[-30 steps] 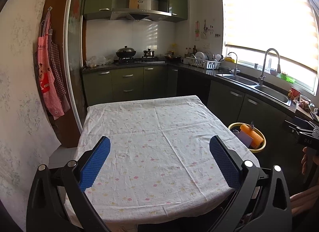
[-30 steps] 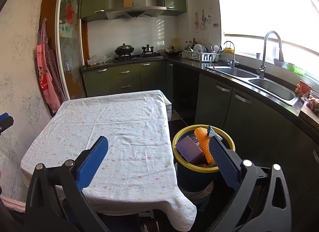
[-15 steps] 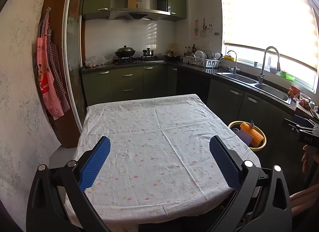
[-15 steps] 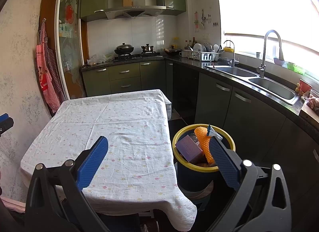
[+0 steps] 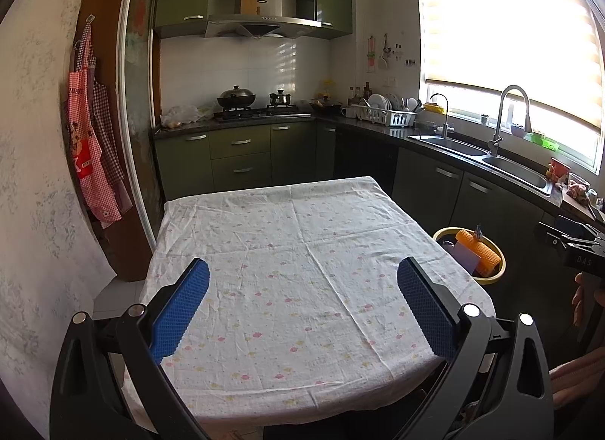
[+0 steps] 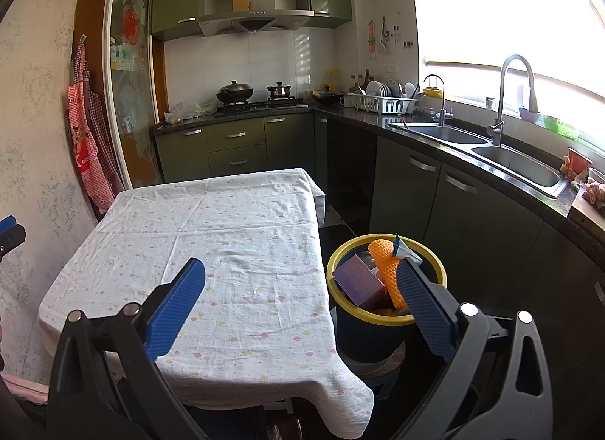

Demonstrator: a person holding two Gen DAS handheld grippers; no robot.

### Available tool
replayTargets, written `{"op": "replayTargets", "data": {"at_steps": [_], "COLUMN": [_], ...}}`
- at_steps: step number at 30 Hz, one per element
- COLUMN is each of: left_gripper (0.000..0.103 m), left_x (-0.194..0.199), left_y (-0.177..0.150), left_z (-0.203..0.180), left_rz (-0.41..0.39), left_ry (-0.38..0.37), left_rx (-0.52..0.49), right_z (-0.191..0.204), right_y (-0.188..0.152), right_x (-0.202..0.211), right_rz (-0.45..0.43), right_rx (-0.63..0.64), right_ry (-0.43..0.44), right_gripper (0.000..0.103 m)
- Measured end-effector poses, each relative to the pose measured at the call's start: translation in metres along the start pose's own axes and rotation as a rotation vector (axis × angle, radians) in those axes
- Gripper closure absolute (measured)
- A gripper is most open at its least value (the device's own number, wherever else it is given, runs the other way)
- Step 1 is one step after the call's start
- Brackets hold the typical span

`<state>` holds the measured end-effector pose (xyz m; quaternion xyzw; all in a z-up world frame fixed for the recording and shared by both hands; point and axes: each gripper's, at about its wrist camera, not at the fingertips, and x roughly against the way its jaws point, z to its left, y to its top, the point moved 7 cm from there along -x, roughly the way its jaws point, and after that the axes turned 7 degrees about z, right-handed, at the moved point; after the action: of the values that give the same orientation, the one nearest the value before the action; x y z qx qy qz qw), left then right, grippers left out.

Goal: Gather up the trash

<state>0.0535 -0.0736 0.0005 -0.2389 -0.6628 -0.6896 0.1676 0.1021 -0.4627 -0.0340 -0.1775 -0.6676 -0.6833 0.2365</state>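
A dark trash bin with a yellow rim (image 6: 382,321) stands on the floor to the right of the table; it also shows in the left wrist view (image 5: 499,273). It holds an orange foam net (image 6: 385,270), a purple box (image 6: 357,281) and a small wrapper (image 6: 406,251). My left gripper (image 5: 302,296) is open and empty above the near part of the table (image 5: 287,251), which has a white flowered cloth. My right gripper (image 6: 300,300) is open and empty, over the table's near right edge beside the bin.
Green kitchen cabinets (image 5: 242,160) with a stove and pots line the back wall. A counter with a double sink (image 6: 491,149) and dish rack runs along the right. Aprons (image 5: 90,145) hang on the left wall. The other gripper shows at the right edge (image 5: 578,247).
Both views have drifted only slightly. Both grippers stay open and empty, and the bin's contents have not moved.
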Motion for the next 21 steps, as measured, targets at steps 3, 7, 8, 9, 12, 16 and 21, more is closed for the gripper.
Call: {"op": "replayTargets", "data": {"at_steps": [3, 7, 8, 9, 12, 16, 21], "left_gripper": [0.005, 0.005, 0.005, 0.005, 0.005, 0.005, 0.005], "left_x": [0.0006, -0.0003, -0.0002, -0.0006, -0.0002, -0.0009, -0.002], "left_y": [0.0005, -0.0002, 0.0001, -0.0003, 0.0003, -0.0002, -0.0028], "left_z": [-0.0002, 0.0003, 0.0002, 0.0002, 0.0003, 0.0002, 0.0004], "left_rz": [-0.001, 0.001, 0.001, 0.001, 0.001, 0.002, 0.0], "left_ry": [0.0, 0.001, 0.001, 0.002, 0.001, 0.001, -0.005], "left_rx": [-0.001, 0.001, 0.0, 0.0, -0.001, -0.002, -0.009], "right_z": [0.0, -0.0002, -0.0001, 0.0, 0.0005, 0.0011, 0.0011], "right_y": [0.0, 0.0001, 0.0001, 0.0, -0.0014, -0.0021, -0.0015], "right_x": [-0.0001, -0.0002, -0.0001, -0.0005, -0.0031, -0.0037, -0.0031], "right_rz": [0.0, 0.0, 0.001, 0.001, 0.002, 0.003, 0.002], "right_rx": [0.0, 0.0, 0.0, 0.001, 0.0, 0.0, 0.0], "right_ry": [0.001, 0.0, 0.001, 0.001, 0.003, 0.003, 0.003], "right_gripper": [0.007, 0.007, 0.007, 0.007, 0.007, 0.007, 0.007]}}
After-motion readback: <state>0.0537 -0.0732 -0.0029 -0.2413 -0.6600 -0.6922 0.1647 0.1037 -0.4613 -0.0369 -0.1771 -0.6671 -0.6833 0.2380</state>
